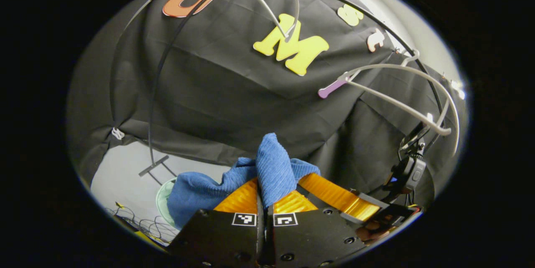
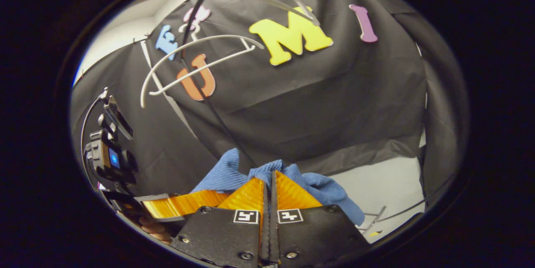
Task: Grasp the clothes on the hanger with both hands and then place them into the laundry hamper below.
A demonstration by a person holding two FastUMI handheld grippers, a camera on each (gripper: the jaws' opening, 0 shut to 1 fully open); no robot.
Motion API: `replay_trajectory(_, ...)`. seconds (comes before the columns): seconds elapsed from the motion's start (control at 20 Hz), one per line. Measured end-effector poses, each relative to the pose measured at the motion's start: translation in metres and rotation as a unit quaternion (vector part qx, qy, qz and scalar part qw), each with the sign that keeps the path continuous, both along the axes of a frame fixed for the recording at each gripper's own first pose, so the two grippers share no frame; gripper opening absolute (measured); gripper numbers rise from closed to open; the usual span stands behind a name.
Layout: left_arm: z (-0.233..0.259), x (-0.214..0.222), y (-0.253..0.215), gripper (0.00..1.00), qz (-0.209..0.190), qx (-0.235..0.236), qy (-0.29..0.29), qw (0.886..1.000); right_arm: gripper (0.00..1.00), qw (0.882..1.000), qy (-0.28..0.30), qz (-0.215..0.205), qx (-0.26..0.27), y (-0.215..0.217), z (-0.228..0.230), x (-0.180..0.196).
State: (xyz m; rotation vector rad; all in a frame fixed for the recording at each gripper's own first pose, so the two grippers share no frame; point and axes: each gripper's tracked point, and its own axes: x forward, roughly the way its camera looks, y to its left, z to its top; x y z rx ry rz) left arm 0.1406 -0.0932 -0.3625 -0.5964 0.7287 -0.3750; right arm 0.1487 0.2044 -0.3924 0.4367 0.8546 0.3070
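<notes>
Down at the left, the green laundry hamper [image 1: 164,201] peeks out below the blue garment [image 1: 271,167], bunched between both tools: left gripper [image 1: 265,201] clamped tight on a fold, right gripper [image 2: 271,190] pinching another, white hangers [image 1: 401,105] above right.

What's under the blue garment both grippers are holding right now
Below the blue garment, in the left gripper view, a pale green rim peeks out on the light floor, probably the hamper. The cloth covers most of it, so its inside is hidden.
</notes>
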Motion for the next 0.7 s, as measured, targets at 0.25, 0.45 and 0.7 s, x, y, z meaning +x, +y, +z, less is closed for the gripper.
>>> replay_trajectory(0.25,-0.032,0.003,0.021,0.07,0.016,0.06,0.017,0.998,0.04,0.998,0.01,0.0,-0.058,-0.012,-0.026,0.003)
replay_trajectory(0.45,-0.072,-0.004,0.02,0.03,0.003,0.104,0.062,0.993,0.06,0.993,0.061,-0.006,-0.097,-0.025,-0.067,-0.011)
replay_trajectory(0.7,-0.098,-0.009,0.01,0.24,-0.018,0.135,0.104,0.985,0.38,0.991,0.04,0.001,-0.129,-0.04,-0.072,-0.007)
